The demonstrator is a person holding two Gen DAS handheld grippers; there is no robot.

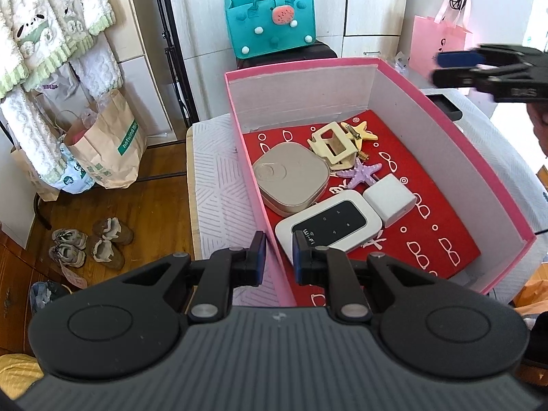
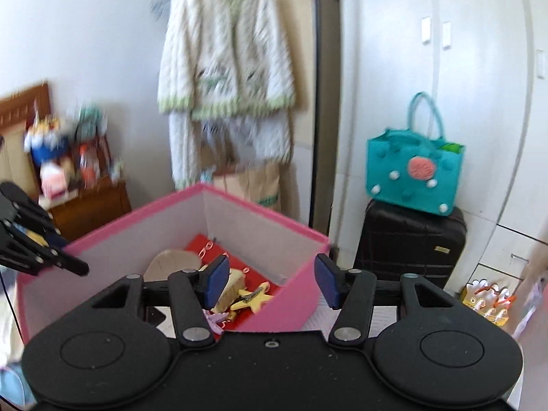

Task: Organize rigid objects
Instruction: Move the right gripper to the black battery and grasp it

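pink box [image 1: 445, 109] wall pinched in left claw [image 1: 279, 257]; right claw [image 2: 272, 281] parted, empty, above its corner.

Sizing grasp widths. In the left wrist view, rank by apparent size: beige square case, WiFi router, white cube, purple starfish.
1. beige square case
2. WiFi router, close behind; it lies nearer the camera, so the order of the top two is unsure
3. white cube
4. purple starfish, partly hidden, similar to the cube

A teal bag [image 1: 270, 22] sits on a black suitcase [image 2: 409, 243]
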